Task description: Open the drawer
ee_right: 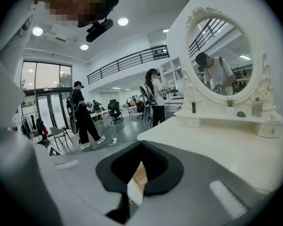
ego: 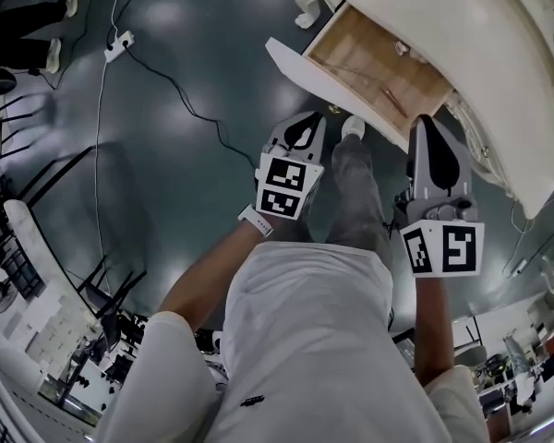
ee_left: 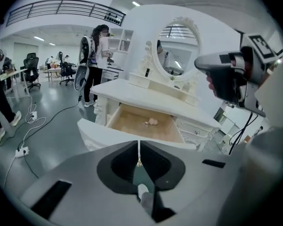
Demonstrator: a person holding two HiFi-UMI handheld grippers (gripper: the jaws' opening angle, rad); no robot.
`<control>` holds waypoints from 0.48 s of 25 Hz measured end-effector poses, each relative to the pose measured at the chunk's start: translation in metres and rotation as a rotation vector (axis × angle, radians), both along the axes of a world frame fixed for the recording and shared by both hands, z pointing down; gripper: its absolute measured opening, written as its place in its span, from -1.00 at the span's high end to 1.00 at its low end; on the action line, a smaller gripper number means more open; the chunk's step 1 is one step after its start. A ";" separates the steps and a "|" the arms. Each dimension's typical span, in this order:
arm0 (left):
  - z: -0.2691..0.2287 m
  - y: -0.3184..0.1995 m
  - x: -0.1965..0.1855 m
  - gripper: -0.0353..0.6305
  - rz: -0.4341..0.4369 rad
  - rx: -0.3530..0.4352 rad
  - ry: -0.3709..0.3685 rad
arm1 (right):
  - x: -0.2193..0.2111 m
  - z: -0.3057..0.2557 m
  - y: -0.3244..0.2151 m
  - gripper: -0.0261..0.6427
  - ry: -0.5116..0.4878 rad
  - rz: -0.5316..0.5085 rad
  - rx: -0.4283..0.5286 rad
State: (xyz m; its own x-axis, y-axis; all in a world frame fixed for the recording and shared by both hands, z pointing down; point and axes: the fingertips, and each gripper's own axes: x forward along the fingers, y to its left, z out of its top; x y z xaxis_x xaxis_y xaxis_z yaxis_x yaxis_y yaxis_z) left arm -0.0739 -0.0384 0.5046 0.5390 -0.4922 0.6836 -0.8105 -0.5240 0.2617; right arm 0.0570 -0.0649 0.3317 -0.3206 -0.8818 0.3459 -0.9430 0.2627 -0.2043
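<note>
The wooden-lined drawer [ego: 379,67] of the white dressing table [ego: 471,26] stands pulled out, its white front panel [ego: 319,74] toward me. In the left gripper view the drawer [ee_left: 132,124] holds a small pale object [ee_left: 152,122]. My left gripper [ego: 307,123] hangs in the air just short of the front panel, jaws shut with nothing between them [ee_left: 139,145]. My right gripper [ego: 425,125] is raised beside the drawer's right side, over the table's edge. It too is shut and holds nothing [ee_right: 141,145]. The small gold knob [ego: 334,109] is free of both.
An oval mirror [ee_right: 217,65] and small items stand on the tabletop [ee_right: 212,147]. A cable and power strip [ego: 120,44] lie on the floor to the left. My own leg and shoe [ego: 353,129] are below the drawer. Other people [ee_left: 96,62] stand behind, among desks and chairs.
</note>
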 end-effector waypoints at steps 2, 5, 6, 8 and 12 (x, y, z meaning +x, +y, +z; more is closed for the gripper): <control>-0.015 -0.005 -0.005 0.84 -0.025 0.017 0.016 | -0.001 -0.007 0.001 0.89 0.003 0.003 0.012; -0.038 -0.009 -0.009 0.87 -0.051 0.036 0.049 | -0.001 -0.019 0.003 0.89 0.007 0.005 0.030; -0.045 -0.009 -0.009 0.87 -0.057 0.037 0.060 | -0.001 -0.024 0.004 0.89 0.009 0.006 0.036; -0.058 -0.007 -0.012 0.87 -0.070 0.035 0.076 | -0.001 -0.034 0.005 0.89 0.010 0.009 0.049; -0.083 -0.005 -0.023 0.87 -0.098 0.039 0.095 | -0.003 -0.051 0.010 0.89 0.010 0.009 0.080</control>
State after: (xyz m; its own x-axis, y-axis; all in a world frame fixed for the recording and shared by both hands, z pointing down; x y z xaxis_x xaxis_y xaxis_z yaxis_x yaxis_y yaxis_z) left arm -0.0966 -0.0438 0.4212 0.5487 -0.5704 0.6112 -0.8306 -0.4552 0.3208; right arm 0.0536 -0.0545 0.2806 -0.3097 -0.9096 0.2770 -0.9472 0.2698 -0.1732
